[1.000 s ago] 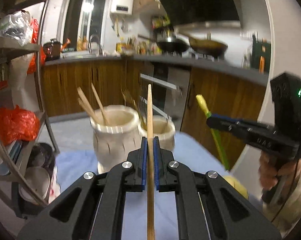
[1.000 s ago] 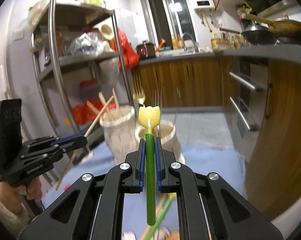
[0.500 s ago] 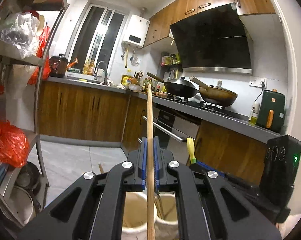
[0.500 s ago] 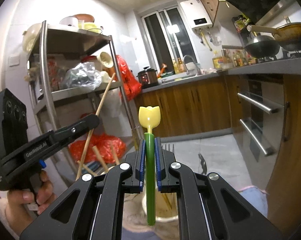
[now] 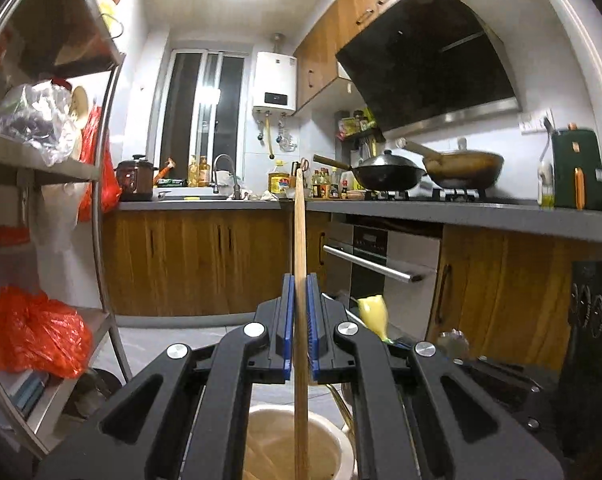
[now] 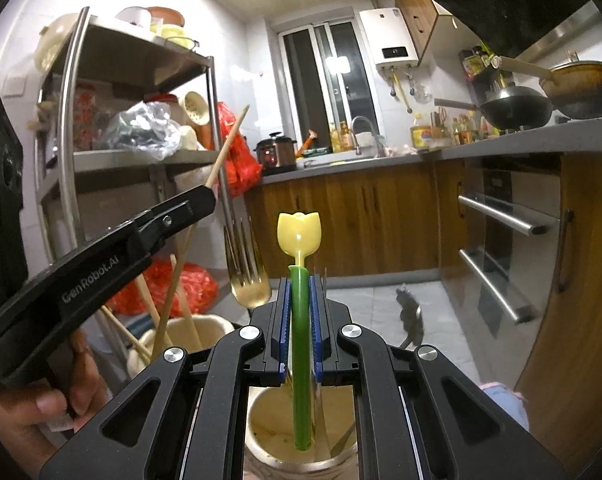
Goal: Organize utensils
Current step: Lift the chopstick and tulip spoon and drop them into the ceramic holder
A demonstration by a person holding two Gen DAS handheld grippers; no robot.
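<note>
My left gripper [image 5: 299, 292] is shut on a wooden chopstick [image 5: 299, 240] held upright, its lower end over the mouth of a cream holder [image 5: 329, 440]. My right gripper [image 6: 300, 292] is shut on a green-handled utensil with a yellow tulip-shaped head [image 6: 299, 232], its handle end hanging over a second cream holder [image 6: 269, 420]. In the right wrist view the left gripper [image 6: 205, 198] shows at the left with the chopstick [image 6: 227, 144] over the holder with chopsticks [image 6: 213, 328]. A gold fork [image 6: 245, 276] stands between the holders.
A metal shelf rack [image 6: 73, 152] with bags and bowls stands at the left. Wooden kitchen cabinets [image 5: 197, 264], an oven [image 5: 381, 264] and a counter with pans [image 5: 389, 174] lie behind. A blue cloth [image 6: 505, 400] shows under the holders.
Both grippers have risen and tilted upward, bringing the utensils upright over the two holders. The holders have dropped to the bottom of both views.
</note>
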